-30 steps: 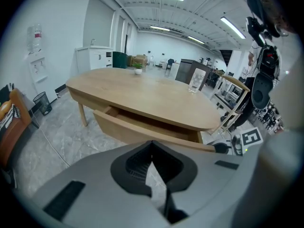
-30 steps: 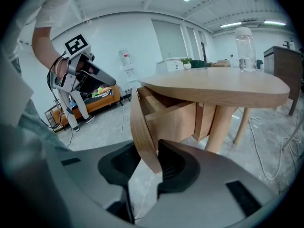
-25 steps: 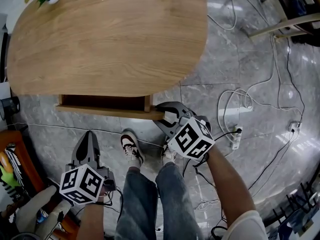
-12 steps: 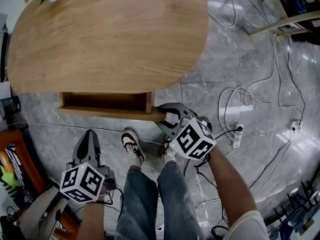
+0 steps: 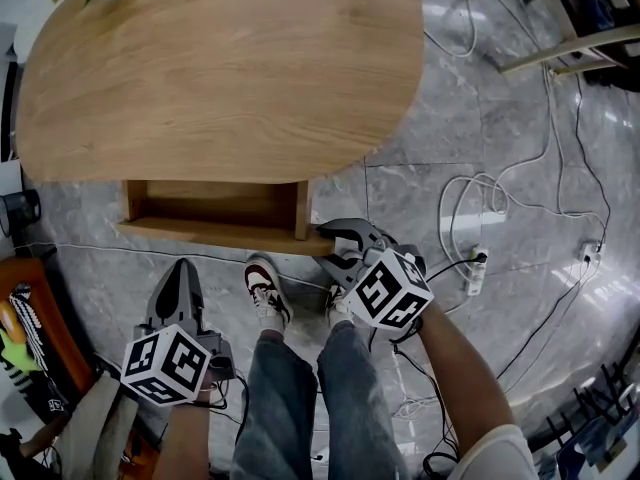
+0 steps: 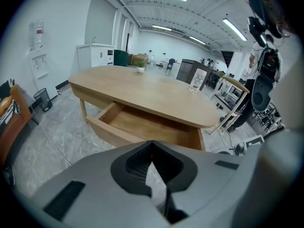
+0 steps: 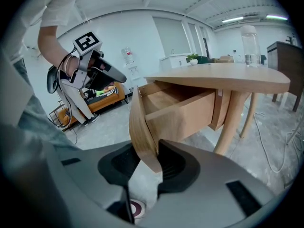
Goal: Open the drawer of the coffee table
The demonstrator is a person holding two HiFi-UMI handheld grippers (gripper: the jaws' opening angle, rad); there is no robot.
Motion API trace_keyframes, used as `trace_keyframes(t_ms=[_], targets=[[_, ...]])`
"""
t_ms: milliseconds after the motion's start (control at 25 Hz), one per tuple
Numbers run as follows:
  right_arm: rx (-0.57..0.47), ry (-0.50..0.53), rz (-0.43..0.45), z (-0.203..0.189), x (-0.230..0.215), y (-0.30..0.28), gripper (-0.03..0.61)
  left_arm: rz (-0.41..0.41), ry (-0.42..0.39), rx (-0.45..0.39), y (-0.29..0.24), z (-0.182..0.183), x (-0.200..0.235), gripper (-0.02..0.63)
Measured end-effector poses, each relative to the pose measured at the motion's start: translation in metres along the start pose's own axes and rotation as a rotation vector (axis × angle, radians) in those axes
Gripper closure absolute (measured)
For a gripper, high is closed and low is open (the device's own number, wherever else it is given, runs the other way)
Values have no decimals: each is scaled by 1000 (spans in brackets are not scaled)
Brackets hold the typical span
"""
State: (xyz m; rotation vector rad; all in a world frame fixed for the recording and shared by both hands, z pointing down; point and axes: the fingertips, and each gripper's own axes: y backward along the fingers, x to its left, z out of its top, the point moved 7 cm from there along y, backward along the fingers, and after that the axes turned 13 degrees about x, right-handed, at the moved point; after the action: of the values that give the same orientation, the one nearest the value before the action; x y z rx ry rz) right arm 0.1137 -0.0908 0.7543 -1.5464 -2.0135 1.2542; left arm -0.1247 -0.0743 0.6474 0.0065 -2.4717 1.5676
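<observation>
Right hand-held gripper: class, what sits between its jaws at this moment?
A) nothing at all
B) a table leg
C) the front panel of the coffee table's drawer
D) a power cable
C: in the right gripper view, the right hand-held gripper has its jaws closed on the end of the wooden drawer front, and the drawer stands partly open.

Wooden drawer juts partly open beneath oval coffee table.
</observation>
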Motion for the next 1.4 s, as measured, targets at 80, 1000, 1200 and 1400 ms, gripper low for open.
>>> trace_keyframes(t_ms=[80,1000,1200,1400], targets=[[3,1,5,-3,3,0,465,-1,6,0,-1,-1,1,621],[23,23,27,-14,34,0,466,15,12,-7,9,-8,17,621],[26,20,28,-18,38,0,465,21,20,-5,12,-13,21,621],[28,22,35,-17,40,-2,466,20,18,-7,10,-11,19,621]])
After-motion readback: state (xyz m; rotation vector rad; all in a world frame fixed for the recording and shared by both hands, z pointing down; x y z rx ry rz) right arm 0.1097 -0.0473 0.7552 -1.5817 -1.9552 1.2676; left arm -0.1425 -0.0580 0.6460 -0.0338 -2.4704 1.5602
